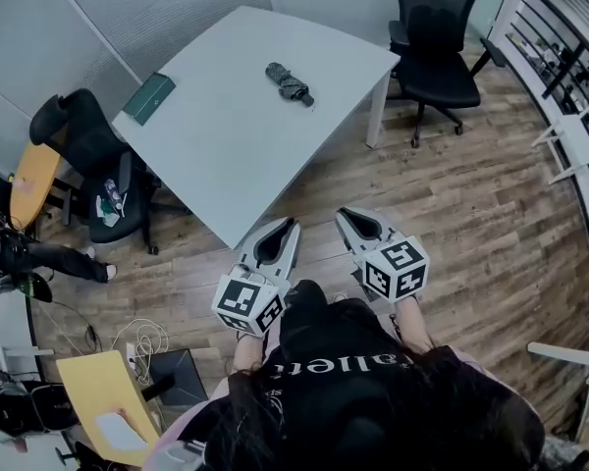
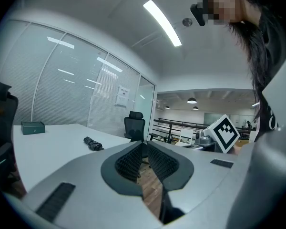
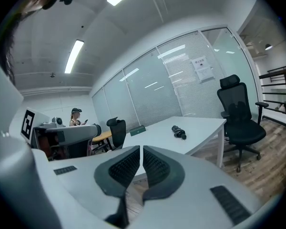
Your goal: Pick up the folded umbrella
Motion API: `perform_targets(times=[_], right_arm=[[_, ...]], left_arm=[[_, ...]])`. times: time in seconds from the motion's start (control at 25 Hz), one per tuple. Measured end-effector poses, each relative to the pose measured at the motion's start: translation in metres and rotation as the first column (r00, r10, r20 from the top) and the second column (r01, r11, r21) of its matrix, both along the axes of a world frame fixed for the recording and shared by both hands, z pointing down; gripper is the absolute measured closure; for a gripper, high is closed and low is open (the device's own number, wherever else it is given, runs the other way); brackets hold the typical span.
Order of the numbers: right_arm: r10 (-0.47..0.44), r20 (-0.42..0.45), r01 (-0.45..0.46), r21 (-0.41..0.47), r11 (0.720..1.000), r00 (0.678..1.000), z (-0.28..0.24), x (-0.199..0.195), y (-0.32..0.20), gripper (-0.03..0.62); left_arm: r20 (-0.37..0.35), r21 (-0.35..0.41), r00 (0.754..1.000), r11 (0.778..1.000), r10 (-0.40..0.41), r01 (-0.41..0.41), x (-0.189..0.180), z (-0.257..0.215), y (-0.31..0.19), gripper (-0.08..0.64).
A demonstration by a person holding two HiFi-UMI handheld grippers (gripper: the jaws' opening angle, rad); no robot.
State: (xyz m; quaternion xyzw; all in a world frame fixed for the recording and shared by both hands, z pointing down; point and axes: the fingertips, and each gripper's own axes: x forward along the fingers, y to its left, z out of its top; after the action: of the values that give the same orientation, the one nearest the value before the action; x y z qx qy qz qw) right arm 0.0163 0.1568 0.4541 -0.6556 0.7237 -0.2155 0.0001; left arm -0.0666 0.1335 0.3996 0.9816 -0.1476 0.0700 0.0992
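Umbrella [image 1: 290, 83]: lies flat on the far half of the counter [image 1: 226, 155], toward its right side, long axis diagonal. Nothing touches it. A green box [image 1: 149, 97] sits well apart at the left edge.

Left gripper [image 1: 283, 228] and right gripper [image 1: 349, 217]: side by side over the wood floor, just off the counter's near corner and well short of the umbrella. Each gripper view shows its fingers together at the tips with nothing between them. Both must spread before any take.

Handling, judged:
- Small, dark, collapsed and wrapped. Likely light, a one-gripper load.
- Loose cloth over a stiff core of shaft and ribs. The outer layer should give and bunch under the pads before the core resists, so close firmly.
- Cloth looks smooth and may slide on the pads. The roundish body could roll on the slick white top if nudged from the side.
- Not fragile, though ribs could bend under a hard pinch near an end.

Where to hold: across the short width at mid-length, fingers straddling the bundle from above, so it hangs balanced. Which end carries the handle is too small to tell. The right gripper seems better placed, since the umbrella lies on that side.
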Motion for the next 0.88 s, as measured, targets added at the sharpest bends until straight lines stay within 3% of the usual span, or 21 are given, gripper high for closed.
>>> perform_targets(times=[0.48, 0.88], right_arm=[[-0.019, 0.053, 0.018, 0.018, 1.000, 0.998, 0.007, 0.018, -0.033, 0.558], [-0.011, 0.017, 0.011, -0.027, 1.000, 1.000, 0.020, 0.054, -0.116, 0.558]], left_arm=[[0.044, 0.001, 0.999, 1.000, -0.018, 0.018, 0.014, 0.008, -0.024, 0.509], [0.018, -0.009, 1.000, 1.000, 0.008, -0.008, 0.054, 0.020, -0.112, 0.509]])
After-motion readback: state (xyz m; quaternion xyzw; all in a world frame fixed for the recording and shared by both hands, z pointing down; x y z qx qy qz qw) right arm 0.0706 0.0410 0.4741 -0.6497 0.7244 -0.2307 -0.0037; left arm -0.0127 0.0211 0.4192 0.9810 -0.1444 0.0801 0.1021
